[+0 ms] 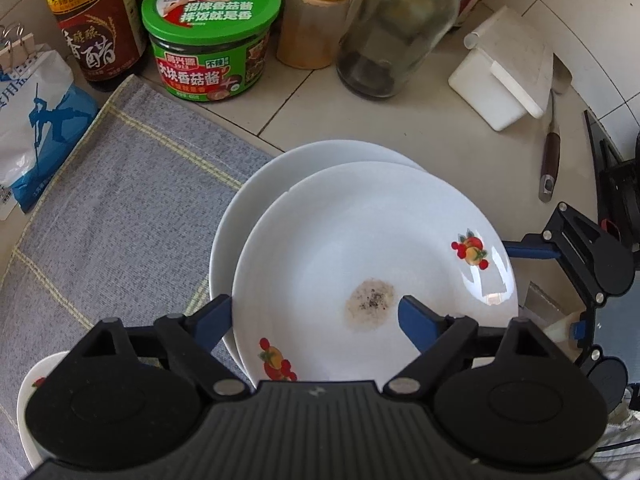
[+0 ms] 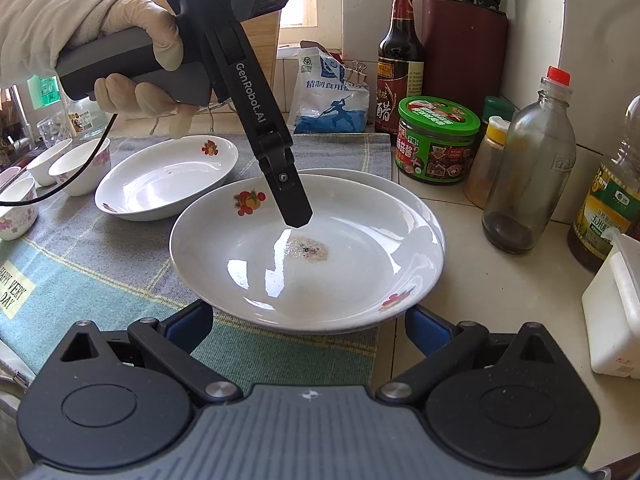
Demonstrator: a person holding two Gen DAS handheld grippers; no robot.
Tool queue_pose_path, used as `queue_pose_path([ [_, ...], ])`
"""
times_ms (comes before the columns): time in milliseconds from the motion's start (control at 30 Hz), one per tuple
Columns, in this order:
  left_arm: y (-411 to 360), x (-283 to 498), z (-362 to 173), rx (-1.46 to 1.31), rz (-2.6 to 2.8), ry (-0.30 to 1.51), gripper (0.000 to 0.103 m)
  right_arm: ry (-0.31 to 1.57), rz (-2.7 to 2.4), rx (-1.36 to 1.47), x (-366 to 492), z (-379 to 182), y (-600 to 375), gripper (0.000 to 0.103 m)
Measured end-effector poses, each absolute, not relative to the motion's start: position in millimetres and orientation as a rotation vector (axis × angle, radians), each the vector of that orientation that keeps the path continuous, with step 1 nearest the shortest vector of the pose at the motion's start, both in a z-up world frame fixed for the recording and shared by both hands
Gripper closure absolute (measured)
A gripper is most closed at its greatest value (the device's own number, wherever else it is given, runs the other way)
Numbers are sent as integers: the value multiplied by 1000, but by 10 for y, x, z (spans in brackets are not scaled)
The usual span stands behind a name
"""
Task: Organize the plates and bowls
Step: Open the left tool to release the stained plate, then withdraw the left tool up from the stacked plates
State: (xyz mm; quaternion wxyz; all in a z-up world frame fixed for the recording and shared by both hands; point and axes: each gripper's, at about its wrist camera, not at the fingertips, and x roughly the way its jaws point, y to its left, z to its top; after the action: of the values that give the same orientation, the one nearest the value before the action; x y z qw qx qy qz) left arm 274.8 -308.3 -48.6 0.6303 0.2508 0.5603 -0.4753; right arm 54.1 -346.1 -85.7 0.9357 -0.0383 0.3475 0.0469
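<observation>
Two plates are stacked at frame centre on the counter (image 2: pixel 500 300), the stained top plate (image 2: pixel 308 248) nested on the lower plate (image 1: pixel 240 208). The left hand-held gripper (image 1: pixel 316 312) hangs released above it (nothing grasped); the right hand-held gripper (image 2: pixel 308 320) is likewise released. Left to gather: a third plate (image 2: pixel 166 178) and small bowls (image 2: pixel 80 164), upper left.

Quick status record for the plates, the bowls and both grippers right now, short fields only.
stack: top plate sits on a lower plate, part on the cloth, part on the tiled counter
top plate: speckled residue spot at centre
third plate: alone on the cloth
small bowls: clustered at the cloth's far left
left gripper: open over the top plate, holding nothing
right gripper: open at the stack's near rim, holding nothing
</observation>
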Motion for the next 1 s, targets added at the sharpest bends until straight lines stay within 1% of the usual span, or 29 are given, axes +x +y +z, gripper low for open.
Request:
queue_pose_path([
  [433, -2915, 2560, -310, 524, -1072, 1149, 14, 699, 63, -84, 535, -856, -3464, 0],
  [667, -2706, 2248, -122, 467, -1039, 970, 14, 683, 25, -20, 481, -848, -3487, 0],
  [733, -2623, 2119, -98, 443, -1023, 915, 12, 679, 14, 12, 469, -847, -3502, 0],
  [867, -2434, 1861, -152, 407, -972, 851, 12, 670, 0, 38, 478, -832, -3502, 0],
  [1000, -2157, 1666, -279, 334, -886, 842, 12, 667, -25, 35, 528, -778, -3467, 0],
])
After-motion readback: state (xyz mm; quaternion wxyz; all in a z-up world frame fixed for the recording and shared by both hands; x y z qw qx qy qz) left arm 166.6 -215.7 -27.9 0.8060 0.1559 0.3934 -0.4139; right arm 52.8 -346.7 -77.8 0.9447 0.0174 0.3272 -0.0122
